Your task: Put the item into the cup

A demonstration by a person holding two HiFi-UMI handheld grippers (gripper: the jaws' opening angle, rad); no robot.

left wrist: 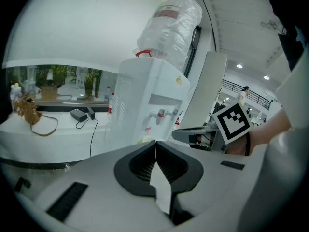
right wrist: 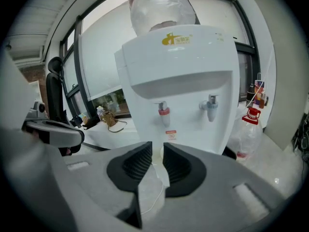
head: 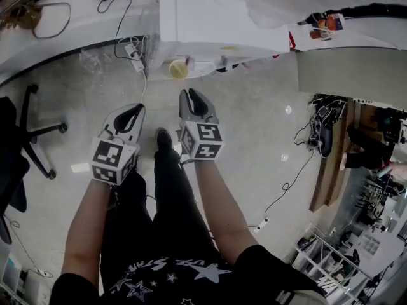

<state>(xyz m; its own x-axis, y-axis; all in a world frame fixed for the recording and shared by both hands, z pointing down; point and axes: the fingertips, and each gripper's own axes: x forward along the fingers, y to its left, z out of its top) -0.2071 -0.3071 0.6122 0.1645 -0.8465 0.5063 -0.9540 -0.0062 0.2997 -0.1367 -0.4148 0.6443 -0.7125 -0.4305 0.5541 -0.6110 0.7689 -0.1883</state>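
Observation:
A pale yellow cup (head: 179,68) stands on the drip tray of a white water dispenser (head: 216,18), just ahead of both grippers. My left gripper (head: 135,110) is held at waist height over the floor, its jaws shut tip to tip (left wrist: 155,144) with nothing in them. My right gripper (head: 193,94) points at the dispenser (right wrist: 183,81); its jaws (right wrist: 157,146) stand a narrow gap apart and hold nothing, and the cup (right wrist: 157,154) shows through that gap. I see no loose item to pick up.
The dispenser has a red tap (right wrist: 164,111) and a blue tap (right wrist: 209,105), with a water jug (left wrist: 169,25) on top. A plastic bottle with a red cap (right wrist: 248,129) stands to its right. An office chair (head: 25,145) and floor cables (head: 292,176) lie to the sides.

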